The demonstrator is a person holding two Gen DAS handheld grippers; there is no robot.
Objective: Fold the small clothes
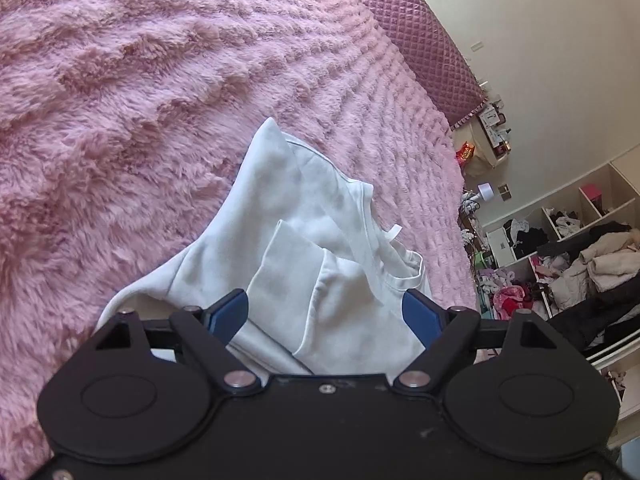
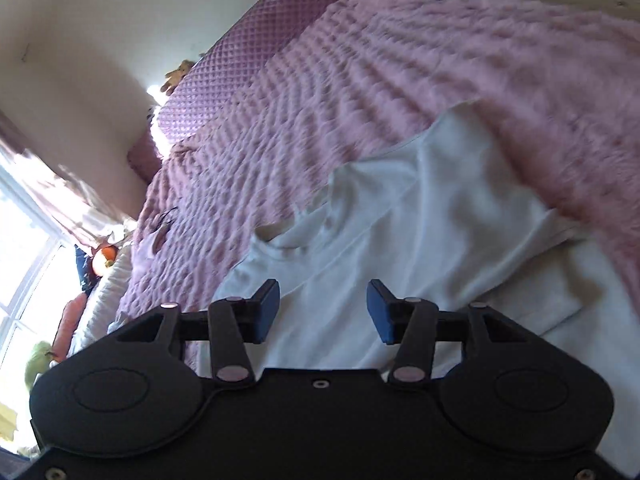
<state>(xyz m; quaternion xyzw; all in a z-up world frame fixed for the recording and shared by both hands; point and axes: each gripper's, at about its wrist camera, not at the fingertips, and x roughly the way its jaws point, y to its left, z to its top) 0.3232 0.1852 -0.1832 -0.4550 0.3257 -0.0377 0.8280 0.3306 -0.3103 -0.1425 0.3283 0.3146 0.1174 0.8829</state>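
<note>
A small white top (image 1: 304, 216) lies rumpled on the fluffy pink blanket (image 1: 160, 100), one sleeve folded over its body and the neckline toward the right. My left gripper (image 1: 324, 314) hovers low over its near part; the blue pads (image 1: 228, 312) stand wide apart with cloth lying between them, not pinched. In the right wrist view the same white top (image 2: 440, 208) spreads across the pink blanket (image 2: 400, 80). My right gripper (image 2: 324, 311) is over its near edge, and its blue pads (image 2: 268, 310) stand apart with nothing gripped.
A quilted purple headboard (image 1: 424, 40) (image 2: 248, 52) runs along the bed's far end. Past the bed's right edge stand a cluttered bedside stand (image 1: 492, 136) and open shelves heaped with clothes (image 1: 580, 248). A bright window (image 2: 24, 248) and soft toys (image 2: 104, 260) are on the other side.
</note>
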